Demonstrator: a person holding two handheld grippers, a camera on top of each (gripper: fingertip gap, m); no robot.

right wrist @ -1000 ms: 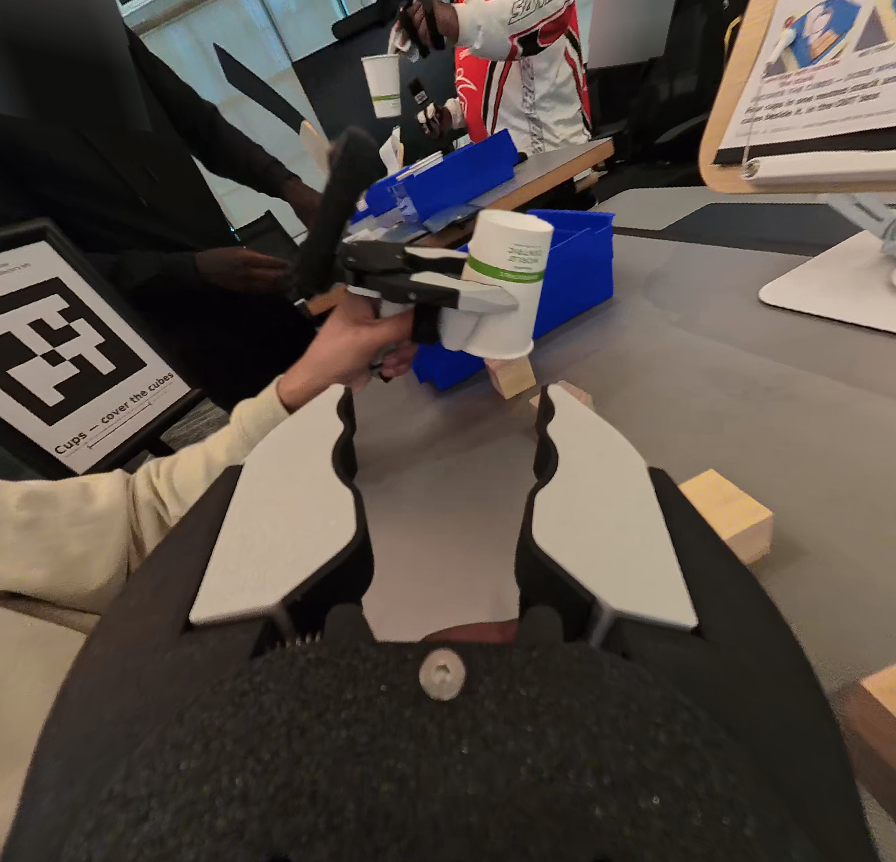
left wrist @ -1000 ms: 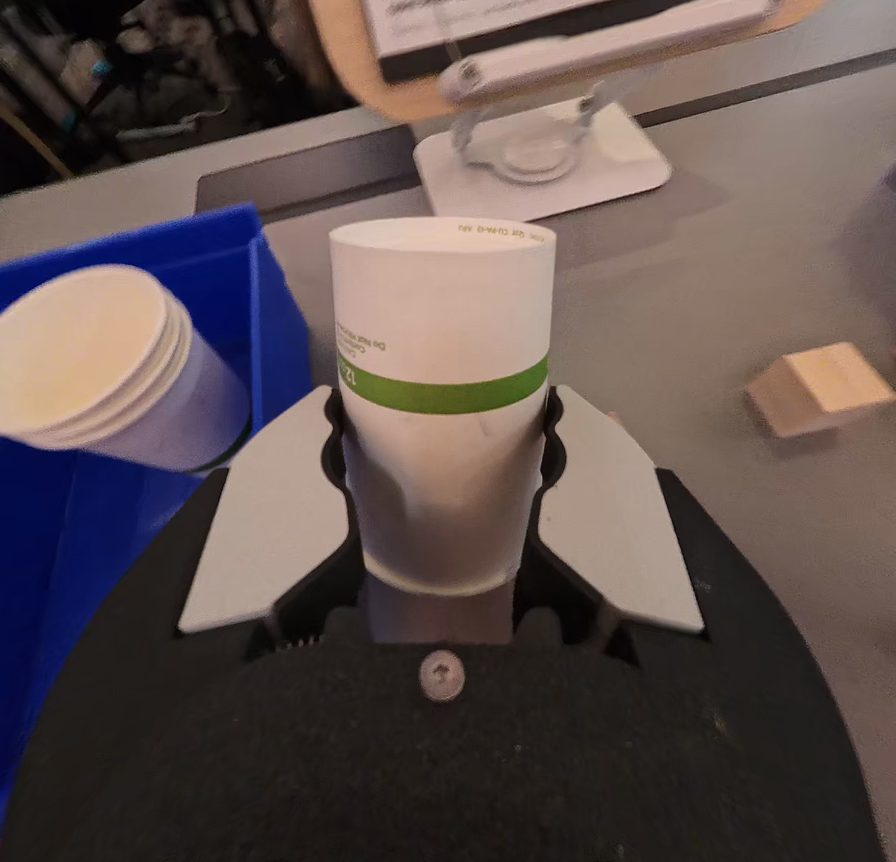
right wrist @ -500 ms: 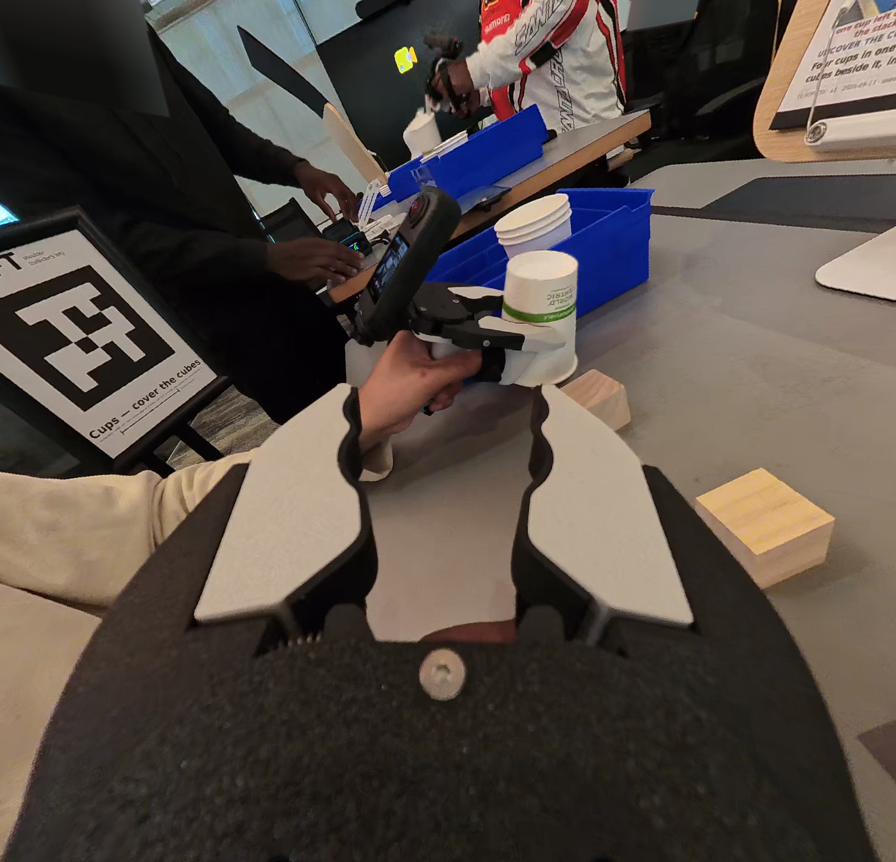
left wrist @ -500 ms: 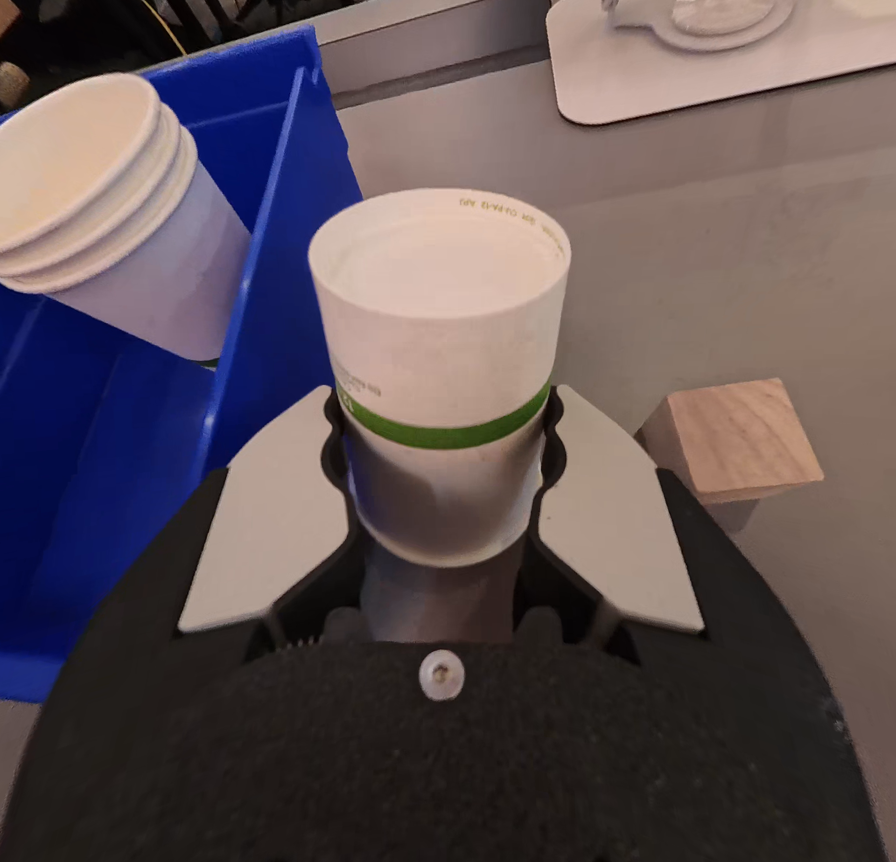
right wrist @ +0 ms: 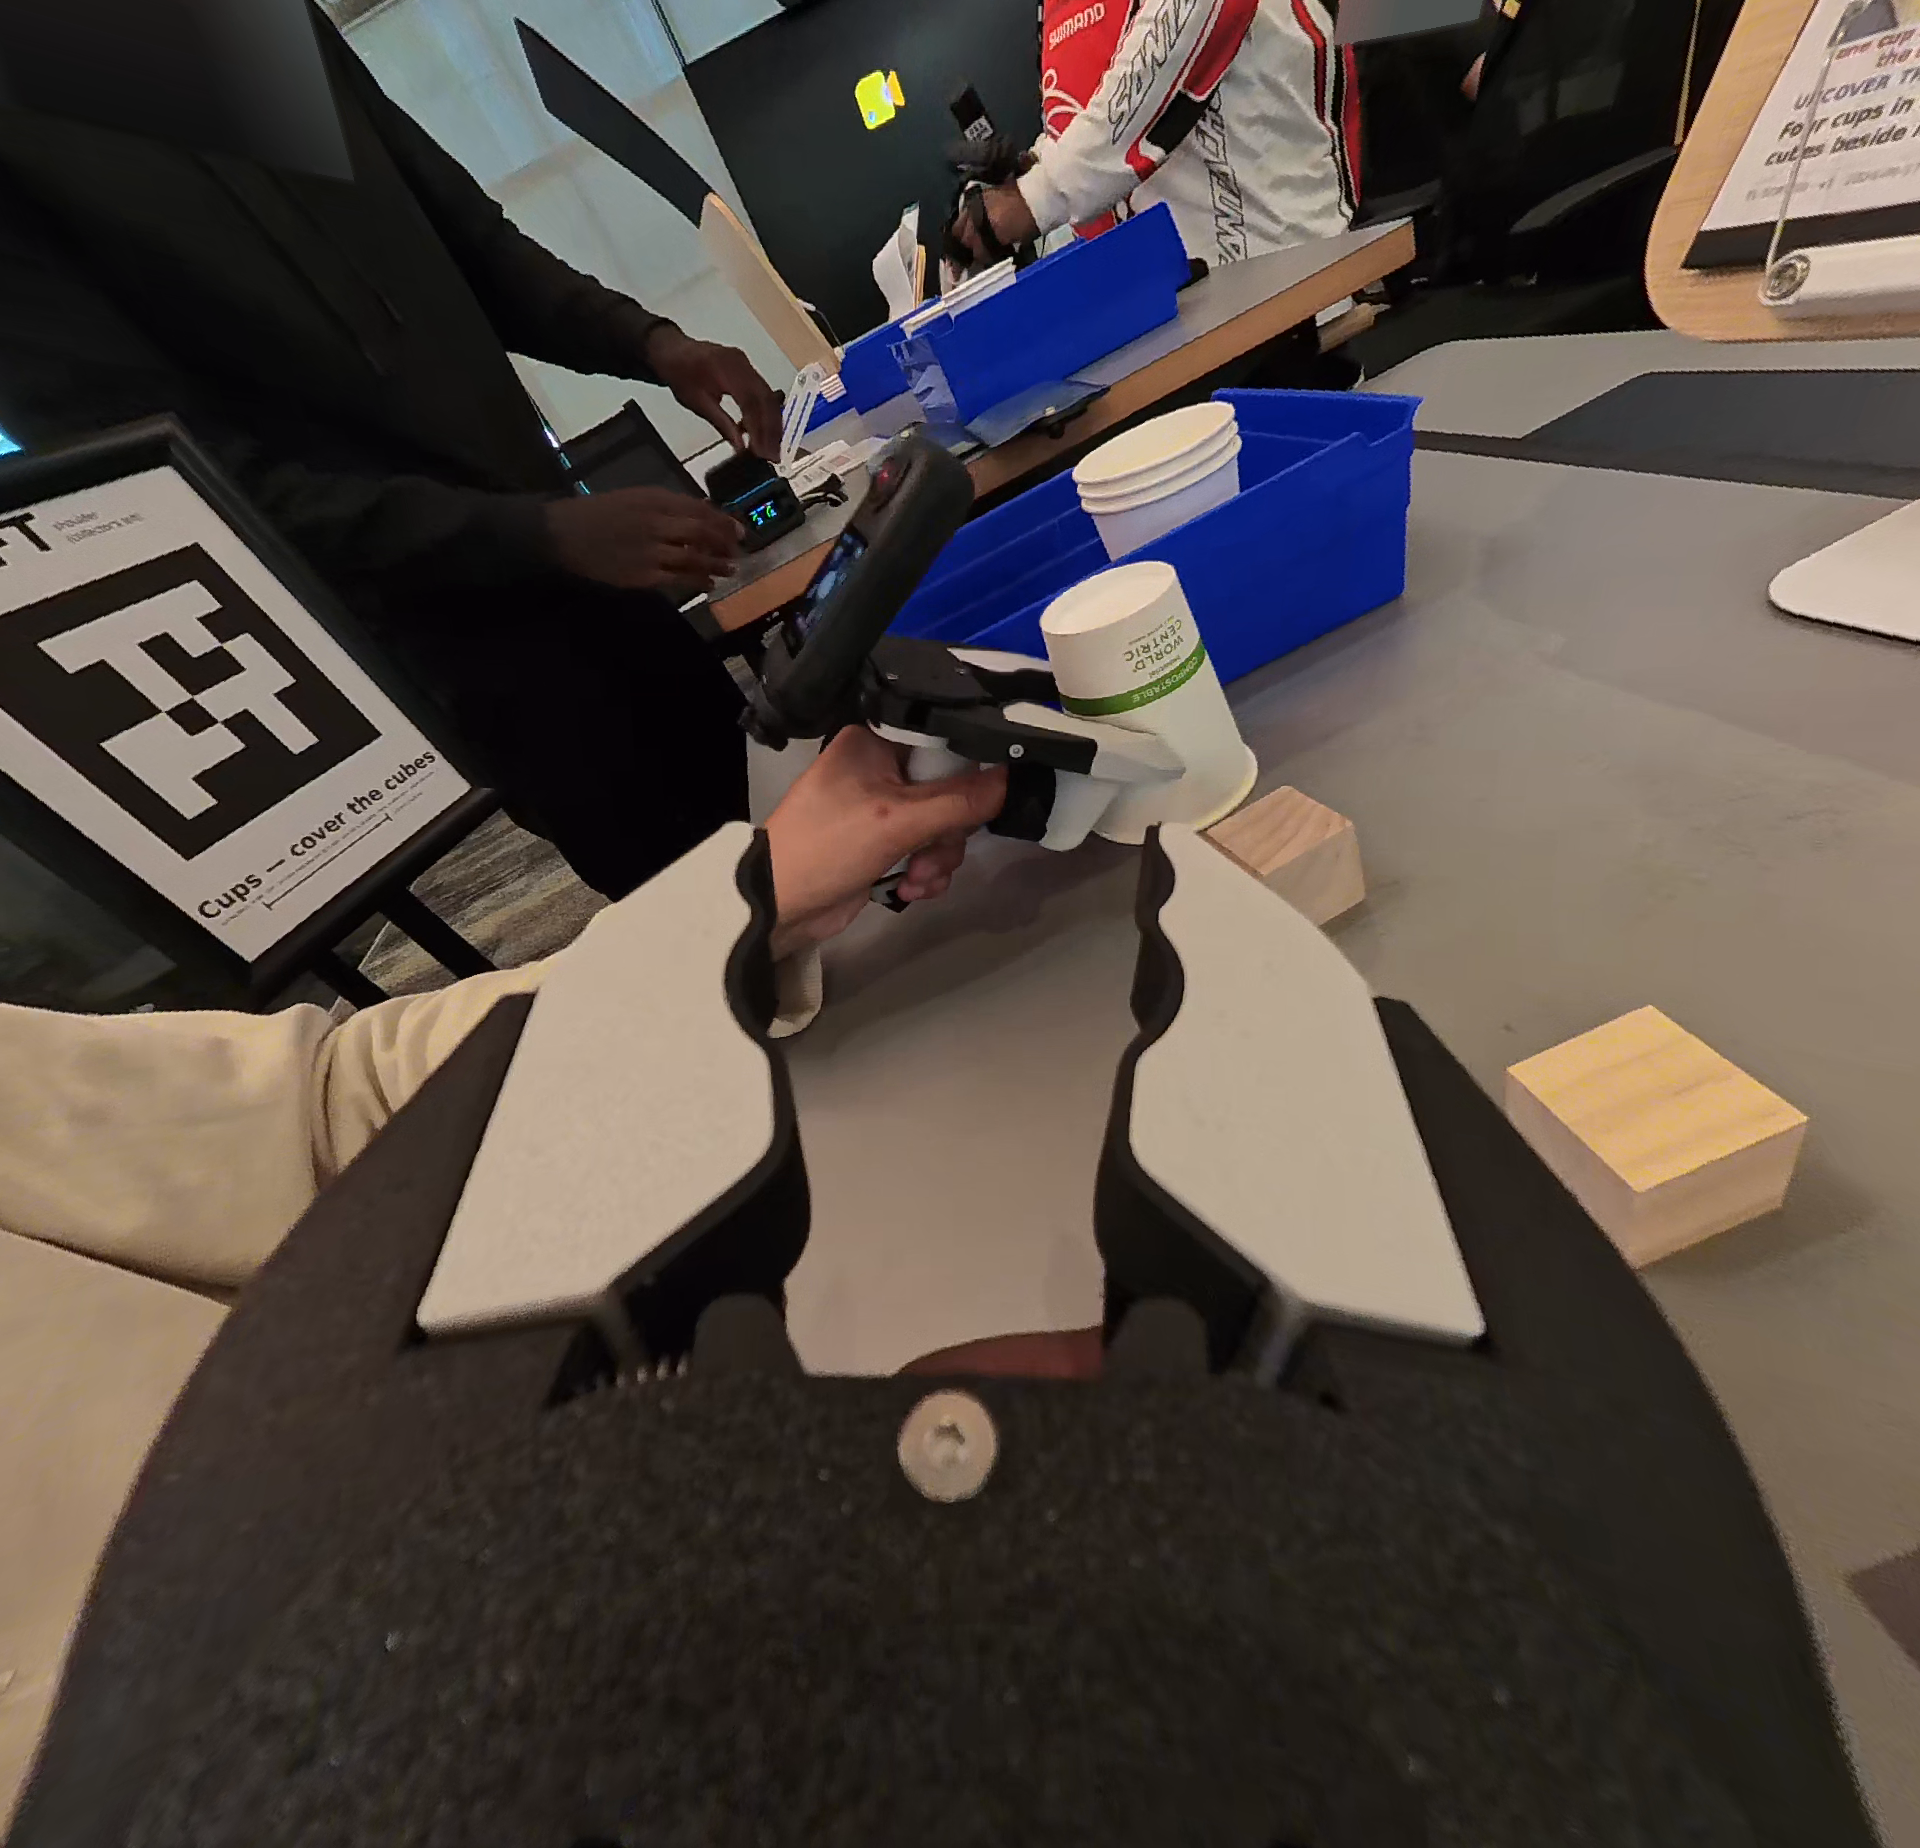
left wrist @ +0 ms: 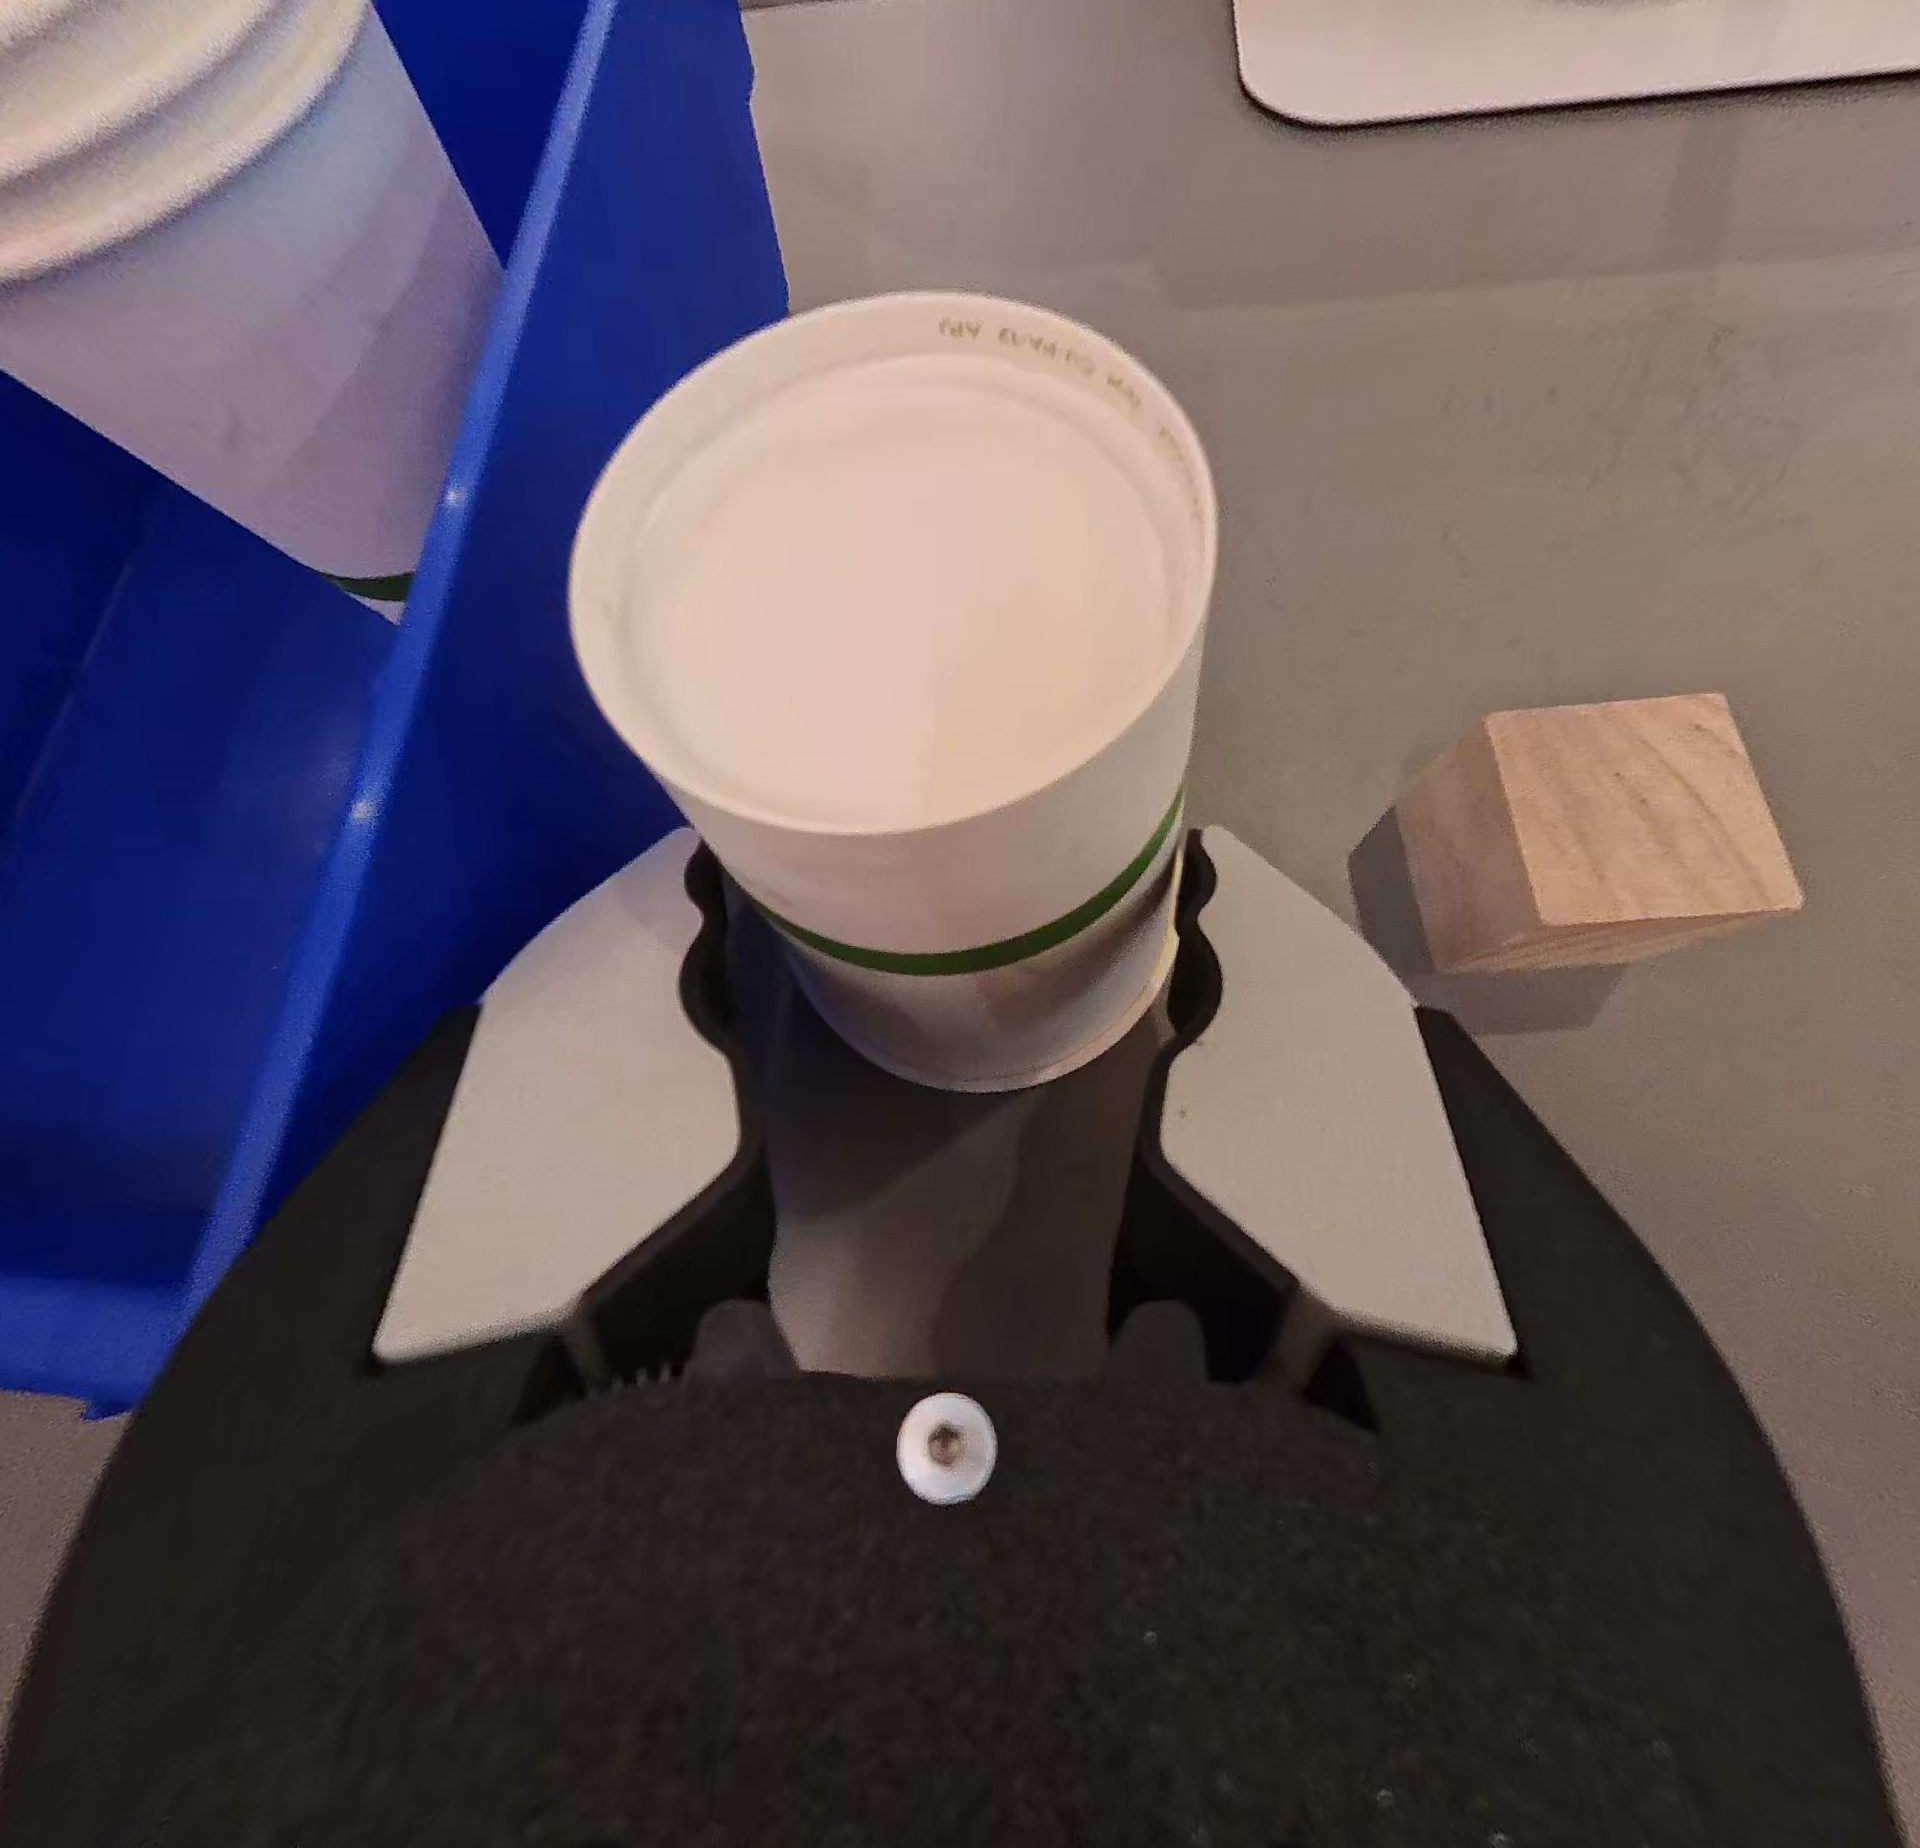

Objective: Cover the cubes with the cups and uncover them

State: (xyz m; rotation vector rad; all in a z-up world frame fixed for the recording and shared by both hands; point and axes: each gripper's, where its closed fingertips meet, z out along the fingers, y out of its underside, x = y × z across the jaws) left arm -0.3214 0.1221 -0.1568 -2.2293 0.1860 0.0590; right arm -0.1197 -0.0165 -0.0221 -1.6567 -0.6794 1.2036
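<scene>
My left gripper (left wrist: pixel 951 863) is shut on an upside-down white paper cup with a green band (left wrist: pixel 894 655). It holds the cup tilted and low over the grey table, next to the blue bin (left wrist: pixel 312 863). A wooden cube (left wrist: pixel 1590 832) lies just right of the cup. What is under the cup is hidden. In the right wrist view the left gripper (right wrist: pixel 1122 759) holds the cup (right wrist: pixel 1143 676) with its rim beside a cube (right wrist: pixel 1288 853). My right gripper (right wrist: pixel 951 863) is open and empty, with another cube (right wrist: pixel 1652 1123) to its right.
A stack of white cups (right wrist: pixel 1164 479) stands in the blue bin (right wrist: pixel 1299 551); the stack also shows in the left wrist view (left wrist: pixel 208 240). A white stand base (left wrist: pixel 1558 22) sits at the back. A framed sign (right wrist: pixel 197 718) and people stand beyond the table's left edge.
My left gripper has brought the cup down toward the table beside the bin and the cup now tilts. The right gripper stays open and has shifted only slightly.
</scene>
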